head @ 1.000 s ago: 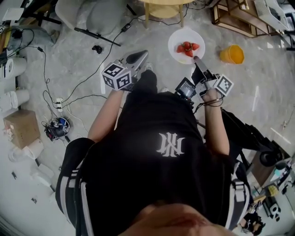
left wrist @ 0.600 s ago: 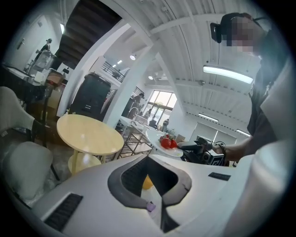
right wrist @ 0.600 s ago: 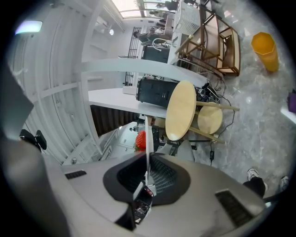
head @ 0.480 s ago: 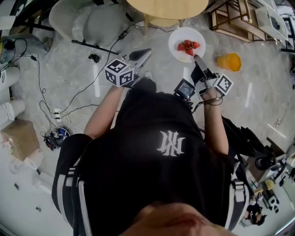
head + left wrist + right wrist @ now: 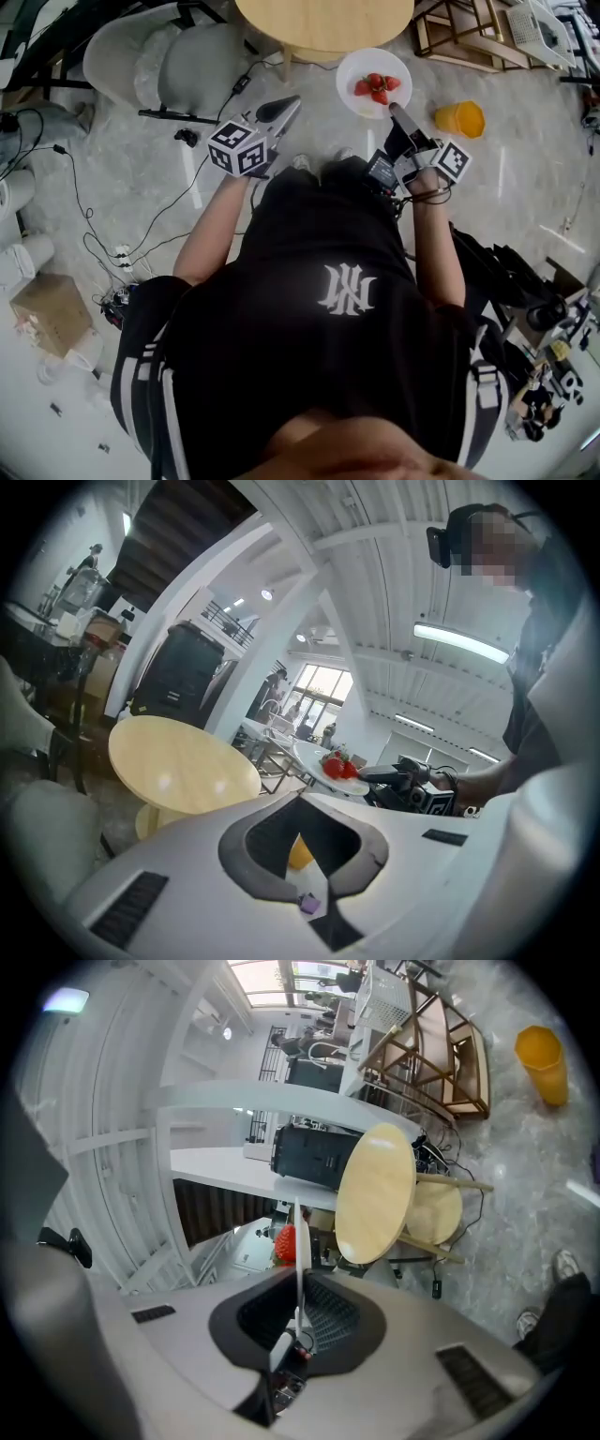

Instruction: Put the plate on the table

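A white plate point(image 5: 373, 82) carrying strawberries point(image 5: 375, 86) hangs in the air just short of the round wooden table point(image 5: 323, 19). My right gripper point(image 5: 397, 113) is shut on the plate's near rim. In the right gripper view the plate point(image 5: 298, 1241) shows edge-on as a thin white line between the jaws, with a strawberry point(image 5: 284, 1241) behind it and the table point(image 5: 375, 1190) beyond. My left gripper point(image 5: 281, 112) is shut and holds nothing, left of the plate. In the left gripper view the plate point(image 5: 330, 772) and the right gripper point(image 5: 412, 787) lie right of the table point(image 5: 178, 766).
An orange cup point(image 5: 459, 119) lies on the marble floor to the right of the plate. White chairs point(image 5: 173, 61) stand left of the table, and a wooden frame point(image 5: 459, 37) at the upper right. Cables point(image 5: 84, 159) and boxes point(image 5: 52, 309) litter the floor on the left.
The person has stepped toward the table. The plate in my right gripper is now closer to the table's edge, and more of the tabletop shows. Both grippers keep their jaws as before.
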